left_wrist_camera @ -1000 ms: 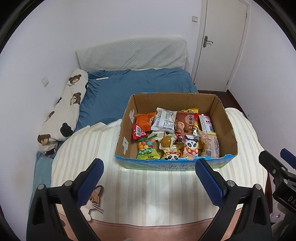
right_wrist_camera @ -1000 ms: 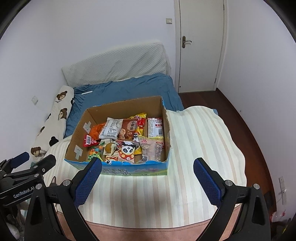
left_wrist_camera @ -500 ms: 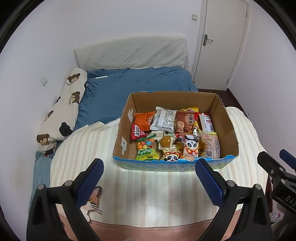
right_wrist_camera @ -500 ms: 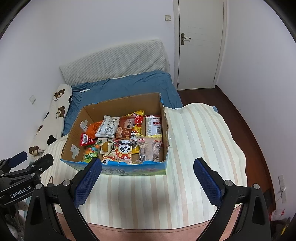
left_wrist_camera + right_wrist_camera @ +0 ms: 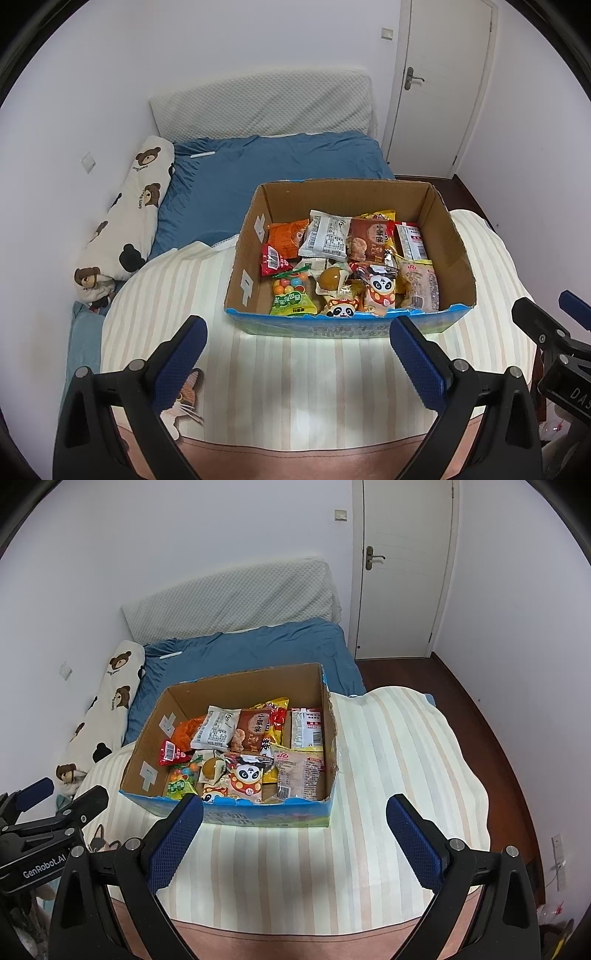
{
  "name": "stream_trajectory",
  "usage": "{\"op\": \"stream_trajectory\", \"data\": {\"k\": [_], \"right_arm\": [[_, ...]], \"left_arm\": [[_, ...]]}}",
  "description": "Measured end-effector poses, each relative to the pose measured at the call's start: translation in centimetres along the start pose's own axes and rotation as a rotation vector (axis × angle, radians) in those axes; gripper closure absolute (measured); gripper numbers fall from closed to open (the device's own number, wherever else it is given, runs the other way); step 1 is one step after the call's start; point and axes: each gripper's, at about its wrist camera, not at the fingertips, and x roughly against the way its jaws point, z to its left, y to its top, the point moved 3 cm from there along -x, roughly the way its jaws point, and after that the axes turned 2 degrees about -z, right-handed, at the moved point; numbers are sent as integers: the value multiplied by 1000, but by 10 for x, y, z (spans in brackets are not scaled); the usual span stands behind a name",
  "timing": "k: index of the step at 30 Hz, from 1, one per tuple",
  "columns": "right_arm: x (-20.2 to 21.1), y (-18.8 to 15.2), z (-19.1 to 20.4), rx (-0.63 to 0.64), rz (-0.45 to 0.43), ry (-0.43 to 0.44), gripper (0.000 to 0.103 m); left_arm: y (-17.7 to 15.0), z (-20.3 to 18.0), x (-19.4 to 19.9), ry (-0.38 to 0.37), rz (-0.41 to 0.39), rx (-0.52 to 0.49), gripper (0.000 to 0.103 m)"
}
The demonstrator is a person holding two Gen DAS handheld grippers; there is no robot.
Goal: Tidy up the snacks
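Snacks are all sitting in the cardboard box [image 5: 454, 236] on the striped blanket [image 5: 295, 384], nothing loose on the bed that I can spot. Left to right inside: candy bag [image 5: 291, 295], orange packet [image 5: 286, 238], white packet [image 5: 327, 240], brown cookie pack [image 5: 369, 238], panda pack [image 5: 380, 291], clear bread bag [image 5: 421, 286]. They're jumbled and overlapping, so this fits either "just gathered in" or "about to be sorted out", can't call it. Left gripper [image 5: 295, 358] and right gripper [image 5: 293, 834] both hover short of the box, fingers spread wide, holding nothing.
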Motion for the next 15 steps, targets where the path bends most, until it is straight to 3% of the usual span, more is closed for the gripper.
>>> {"op": "stream_trajectory", "data": {"k": [15], "right_arm": [[4, 2, -3, 11, -7, -2, 2]], "left_arm": [[-1, -1, 4, 12, -11, -6, 2]]}}
